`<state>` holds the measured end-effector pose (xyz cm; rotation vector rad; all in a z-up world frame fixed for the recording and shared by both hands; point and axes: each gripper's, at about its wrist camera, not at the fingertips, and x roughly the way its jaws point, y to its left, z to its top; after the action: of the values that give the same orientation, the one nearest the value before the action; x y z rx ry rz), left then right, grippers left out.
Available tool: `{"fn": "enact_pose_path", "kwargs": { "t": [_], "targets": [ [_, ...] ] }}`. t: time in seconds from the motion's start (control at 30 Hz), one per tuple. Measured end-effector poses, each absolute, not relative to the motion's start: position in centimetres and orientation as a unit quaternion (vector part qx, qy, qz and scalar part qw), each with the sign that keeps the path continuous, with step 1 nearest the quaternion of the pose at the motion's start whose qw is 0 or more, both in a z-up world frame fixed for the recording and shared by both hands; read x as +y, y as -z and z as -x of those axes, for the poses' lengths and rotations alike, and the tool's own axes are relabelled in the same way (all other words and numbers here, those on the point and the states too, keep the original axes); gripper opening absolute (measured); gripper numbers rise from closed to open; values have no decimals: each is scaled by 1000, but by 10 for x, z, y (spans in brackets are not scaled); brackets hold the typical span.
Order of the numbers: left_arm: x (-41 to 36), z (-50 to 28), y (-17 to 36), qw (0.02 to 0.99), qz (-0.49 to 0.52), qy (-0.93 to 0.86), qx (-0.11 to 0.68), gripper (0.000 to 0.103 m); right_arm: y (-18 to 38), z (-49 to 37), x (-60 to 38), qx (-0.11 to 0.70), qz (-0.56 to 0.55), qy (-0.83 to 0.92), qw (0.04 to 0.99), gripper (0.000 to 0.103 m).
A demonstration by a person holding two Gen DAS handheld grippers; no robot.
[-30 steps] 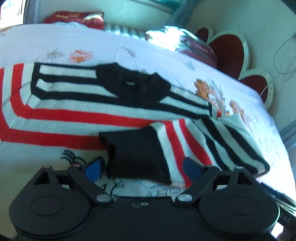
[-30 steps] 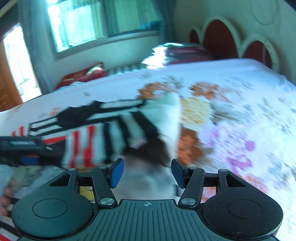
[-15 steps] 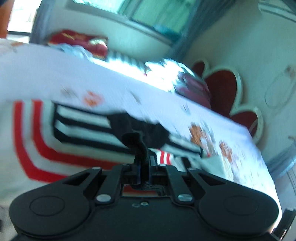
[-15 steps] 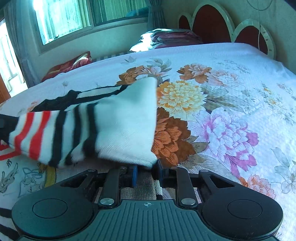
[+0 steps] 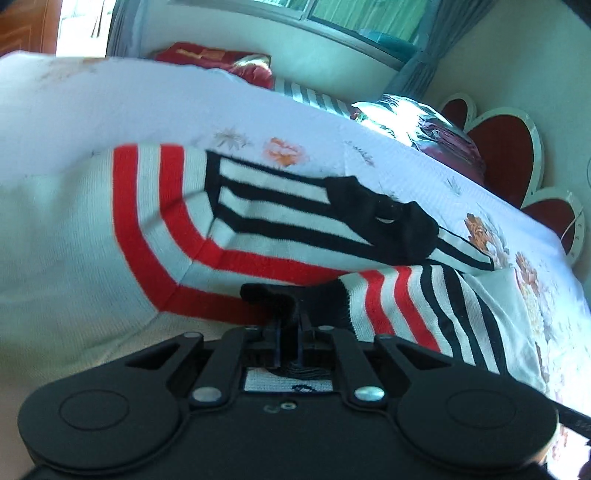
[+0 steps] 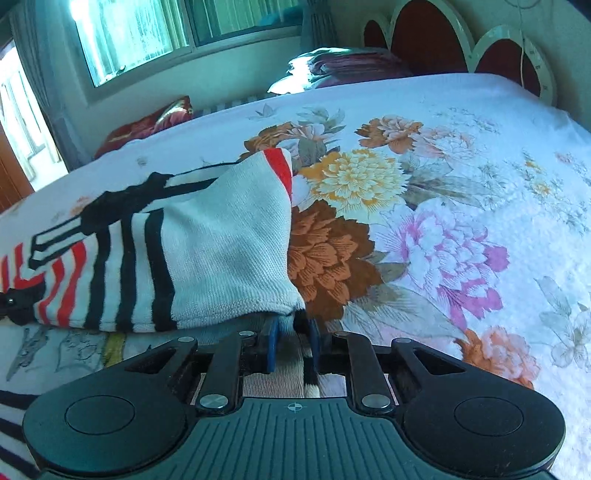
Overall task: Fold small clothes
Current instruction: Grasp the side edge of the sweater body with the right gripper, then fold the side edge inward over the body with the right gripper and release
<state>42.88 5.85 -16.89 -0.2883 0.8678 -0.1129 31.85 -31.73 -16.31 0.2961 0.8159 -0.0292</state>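
Knitted striped sweater (image 5: 258, 236) lies on the floral bed (image 6: 443, 177). Left gripper (image 5: 290, 325) clamps its black cuff (image 5: 306, 299); right gripper (image 6: 293, 332) clamps the sleeve's (image 6: 221, 258) white edge.

Left wrist: sits low behind the left gripper (image 5: 290, 332), close over the sweater (image 5: 258, 229), facing the window (image 5: 362, 18).
Right wrist: low behind the right gripper (image 6: 293, 332), facing across the bed (image 6: 461, 147) toward the headboard (image 6: 417, 40).
Shared: sweater, bed, headboard, window.
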Motion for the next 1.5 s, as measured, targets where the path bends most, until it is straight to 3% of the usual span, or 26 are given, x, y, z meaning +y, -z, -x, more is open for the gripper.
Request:
{"fn": "enact_pose_path", "kwargs": {
  "t": [0.03, 0.1, 0.13, 0.17, 0.23, 0.43, 0.73, 0.8, 0.83, 0.87, 0.97, 1.5],
  "targets": [
    [60, -424, 167, 899, 134, 47, 415, 20, 159, -315, -321, 391, -153, 12, 908, 17],
    [62, -420, 161, 904, 129, 29, 406, 44, 150, -311, -325, 377, -164, 8, 911, 17],
    [64, -416, 155, 909, 126, 18, 397, 49, 147, -314, -326, 372, -164, 7, 913, 21],
    [64, -412, 150, 915, 122, 11, 385, 55, 145, -319, -327, 368, -163, 6, 915, 32],
    [62, -407, 139, 923, 115, 14, 368, 56, 143, -334, -330, 362, -166, 8, 917, 50],
    [32, -412, 136, 921, 93, 69, 371, 57, 149, -391, -338, 373, -190, -2, 908, 50],
    [1, -433, 175, 899, 62, 86, 424, 56, 163, -459, -329, 384, -158, -8, 910, 50],
    [-1, -433, 178, 903, 45, 86, 419, 56, 167, -472, -327, 390, -151, -11, 908, 47],
    [-2, -432, 177, 902, 43, 84, 421, 56, 169, -477, -327, 394, -153, -14, 906, 30],
    [-2, -433, 176, 901, 44, 82, 423, 56, 170, -481, -326, 396, -151, -14, 906, 20],
    [-1, -434, 176, 900, 47, 81, 425, 56, 171, -480, -316, 390, -93, -7, 916, 11],
    [-4, -434, 174, 902, 32, 80, 423, 57, 148, -469, -300, 342, -83, -23, 936, 12]
  ]
}}
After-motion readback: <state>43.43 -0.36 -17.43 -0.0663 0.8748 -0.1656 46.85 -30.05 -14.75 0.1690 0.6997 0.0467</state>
